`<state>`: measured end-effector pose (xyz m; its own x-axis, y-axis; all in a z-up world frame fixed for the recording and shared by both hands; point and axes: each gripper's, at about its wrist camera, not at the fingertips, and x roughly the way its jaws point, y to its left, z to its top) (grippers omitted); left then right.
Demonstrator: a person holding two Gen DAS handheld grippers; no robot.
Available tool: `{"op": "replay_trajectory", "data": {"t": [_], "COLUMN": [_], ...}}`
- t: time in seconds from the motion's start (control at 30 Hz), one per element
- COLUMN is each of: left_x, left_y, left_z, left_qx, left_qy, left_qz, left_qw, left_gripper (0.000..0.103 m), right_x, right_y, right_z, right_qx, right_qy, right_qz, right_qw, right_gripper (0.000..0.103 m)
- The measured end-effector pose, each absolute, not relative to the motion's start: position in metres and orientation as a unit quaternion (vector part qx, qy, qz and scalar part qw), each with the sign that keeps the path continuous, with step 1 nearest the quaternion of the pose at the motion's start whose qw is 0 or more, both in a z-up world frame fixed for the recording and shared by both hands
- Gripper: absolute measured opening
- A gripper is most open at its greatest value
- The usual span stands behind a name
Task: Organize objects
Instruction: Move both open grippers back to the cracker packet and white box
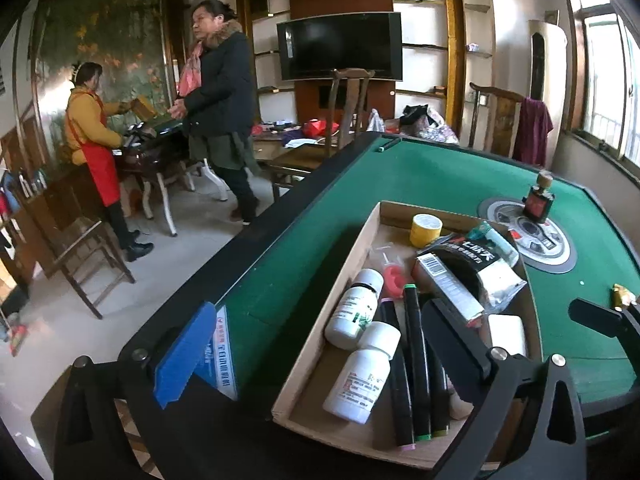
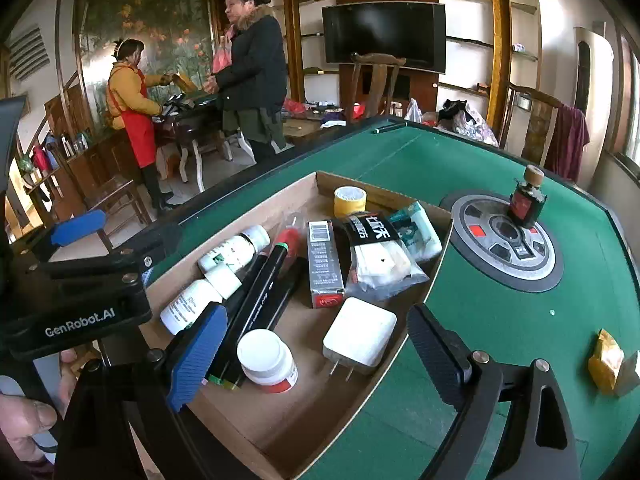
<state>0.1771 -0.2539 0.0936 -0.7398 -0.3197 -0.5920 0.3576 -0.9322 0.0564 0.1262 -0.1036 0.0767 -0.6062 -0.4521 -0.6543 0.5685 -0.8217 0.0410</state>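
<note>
Most of the job looks done: the cardboard tray [image 2: 304, 188] on the green bench [image 2: 500, 320] already holds the pill bottles [image 2: 224, 256], markers [image 2: 260, 292], yellow tape roll [image 2: 349, 200], white charger [image 2: 359, 336] and packets [image 2: 380, 256]. Still outside, I judge, are the small dark bottle [image 2: 527, 198] standing on the far centre dial, the yellow wrapped piece [image 2: 605, 354] near right, and a green pen [image 2: 390, 127] at the far edge. My right fingers [image 2: 316, 348] are spread wide over the tray's near end, empty; my left fingers [image 1: 320, 356] are spread too, straddling the tray's left wall, gripping nothing.
</note>
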Motion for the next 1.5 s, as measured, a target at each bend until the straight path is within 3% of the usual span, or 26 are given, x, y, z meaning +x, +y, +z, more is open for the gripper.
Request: {"op": "replay_trajectory", "data": {"t": [1.23,1.5], "left_x": [0.148,0.108], "left_y": [-0.197,-0.147], "left_z": [0.098,0.112], "left_qx": [0.332,0.353], "left_qy": [-0.032,-0.003], "left_qz": [-0.929,-0.935], "left_qw": [0.163,0.030], "left_gripper": [0.102,0.102], "right_x": [0.099,0.071], "right_y": [-0.041,0.079], "right_z": [0.071,0.089], "right_qx": [0.360,0.350], "right_qy": [0.029,-0.014], "right_qz": [-0.896,-0.926], "right_qw": [0.259,0.141], "right_gripper": [0.095,0.095]}}
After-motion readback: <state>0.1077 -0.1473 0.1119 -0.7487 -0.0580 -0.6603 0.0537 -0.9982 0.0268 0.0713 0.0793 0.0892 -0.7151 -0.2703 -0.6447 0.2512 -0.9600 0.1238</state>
